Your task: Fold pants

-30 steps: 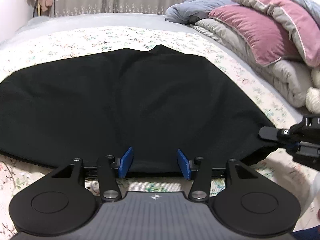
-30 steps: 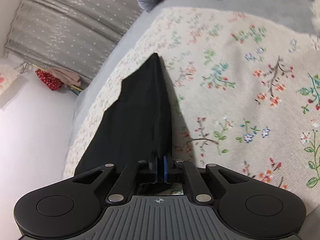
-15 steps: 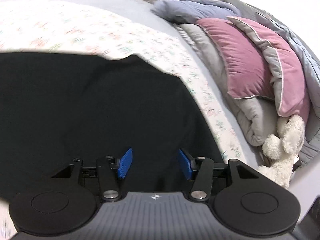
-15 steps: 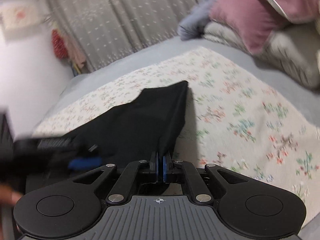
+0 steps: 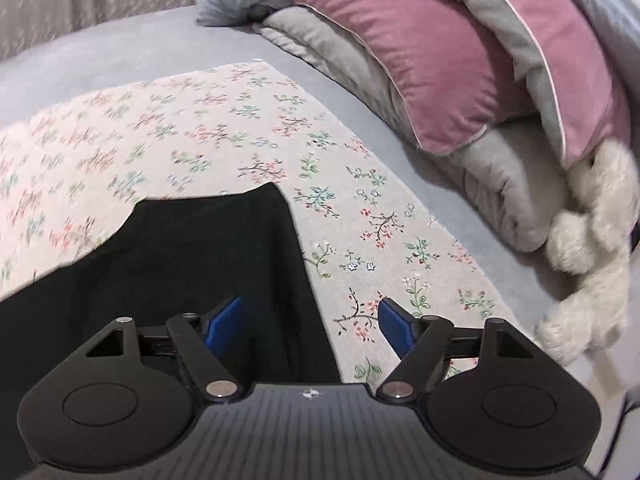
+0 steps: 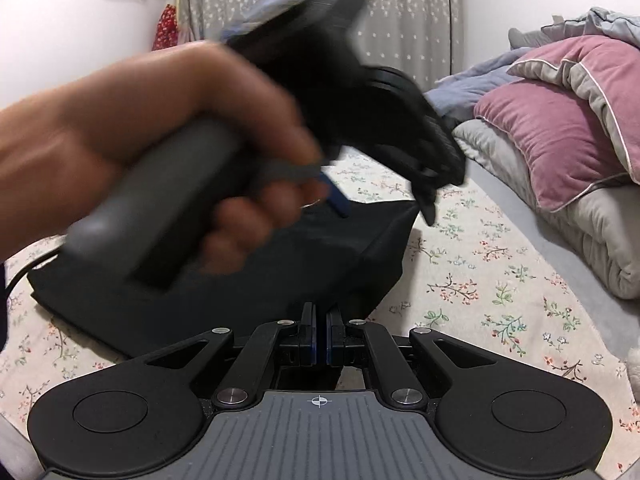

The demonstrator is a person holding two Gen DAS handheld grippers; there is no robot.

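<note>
Black cloth, item one: the pants (image 5: 192,280), lying on the floral sheet (image 5: 208,132) of the bed, gathered into a thick doubled slab with one squared corner toward the pillows; I judge the folding well advanced, a fold already laid over, though whether a further fold or only smoothing is left I cannot tell.

Item two: my right hand-held gripper (image 6: 320,346); pads pressed together on the near edge of the pants, the cloth running up from between them; that edge has yet to be let go.

Item three: my left hand-held gripper (image 5: 310,326); its jaws have just been opening and now stand spread, one blue pad over the black cloth, the other over the sheet, with the pants' side edge below the gap and nothing pinched; in the right wrist view it appears blurred, gripped by a hand (image 6: 132,148), above the pants.

Item four, surroundings: a pink pillow (image 5: 448,60) on a stack of grey quilts (image 5: 500,188) along the far side; a white plush toy (image 5: 592,240) beside them; a dotted grey curtain (image 6: 400,12) behind; all well apart from the pants.

Obstruction: only the left hand and its tool, crossing in front of the right camera and hiding part of the cloth.
</note>
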